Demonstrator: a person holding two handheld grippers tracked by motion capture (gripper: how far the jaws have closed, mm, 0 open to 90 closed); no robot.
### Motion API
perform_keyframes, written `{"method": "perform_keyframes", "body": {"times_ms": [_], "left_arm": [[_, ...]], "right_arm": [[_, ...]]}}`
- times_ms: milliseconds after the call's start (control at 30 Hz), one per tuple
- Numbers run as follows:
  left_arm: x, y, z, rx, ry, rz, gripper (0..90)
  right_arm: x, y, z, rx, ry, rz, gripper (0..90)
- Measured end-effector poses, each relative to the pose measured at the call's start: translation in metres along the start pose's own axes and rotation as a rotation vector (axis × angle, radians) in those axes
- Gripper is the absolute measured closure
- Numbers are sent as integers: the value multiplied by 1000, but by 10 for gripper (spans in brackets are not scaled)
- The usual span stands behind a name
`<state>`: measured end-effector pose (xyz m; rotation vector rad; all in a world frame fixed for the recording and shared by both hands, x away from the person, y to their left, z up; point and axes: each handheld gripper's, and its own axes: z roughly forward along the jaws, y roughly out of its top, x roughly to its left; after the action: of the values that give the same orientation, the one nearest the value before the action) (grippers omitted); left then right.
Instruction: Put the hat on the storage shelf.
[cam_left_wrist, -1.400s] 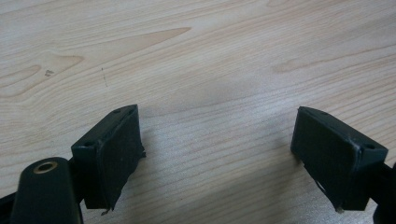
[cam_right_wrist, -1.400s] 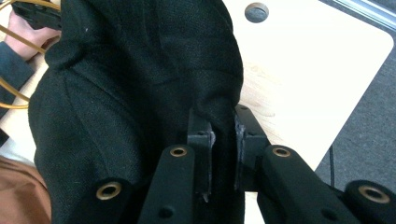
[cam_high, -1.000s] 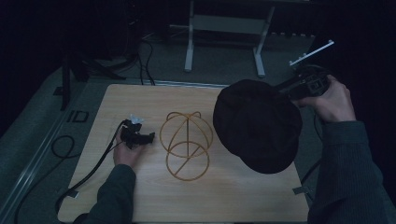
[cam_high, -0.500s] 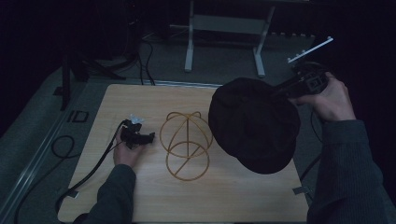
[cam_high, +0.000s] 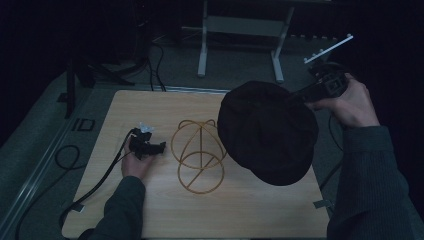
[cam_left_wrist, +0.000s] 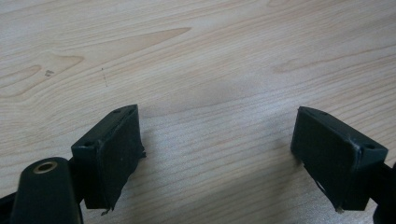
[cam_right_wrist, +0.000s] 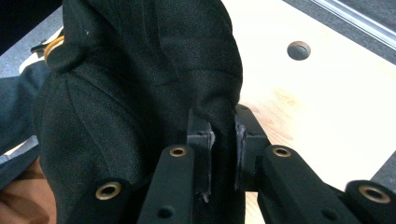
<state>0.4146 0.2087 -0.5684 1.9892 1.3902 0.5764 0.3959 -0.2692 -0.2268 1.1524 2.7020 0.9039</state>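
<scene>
A black fabric cap (cam_high: 267, 131) hangs above the right half of the wooden table (cam_high: 150, 205), held up by its edge. My right gripper (cam_high: 300, 94) is shut on that edge; in the right gripper view the black cap (cam_right_wrist: 140, 88) is pinched between the gripper (cam_right_wrist: 223, 154) jaws. A golden wire hat stand (cam_high: 197, 155) rests on the table's middle, just left of the cap. My left gripper (cam_high: 161, 148) lies low on the table left of the stand, open, its fingers (cam_left_wrist: 112, 154) wide apart over bare wood with nothing between them.
A black cable (cam_high: 95, 185) trails from the left gripper off the table's left front. A metal frame (cam_high: 240, 30) stands on the floor behind the table. A round hole (cam_right_wrist: 299, 50) shows in the tabletop near its far edge.
The right gripper has carried the cap a little to the left, toward the wire stand. The left gripper has stayed still.
</scene>
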Motion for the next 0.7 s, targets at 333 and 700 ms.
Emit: {"method": "perform_keyframes", "body": {"times_ms": [333,700], "left_arm": [[0,0,0,0,0,0,158],[0,0,0,0,-1,0,158]], "right_arm": [[11,7,-5,-13,10,-40,803],[21,13,-9,-22,38,-75,802]]}}
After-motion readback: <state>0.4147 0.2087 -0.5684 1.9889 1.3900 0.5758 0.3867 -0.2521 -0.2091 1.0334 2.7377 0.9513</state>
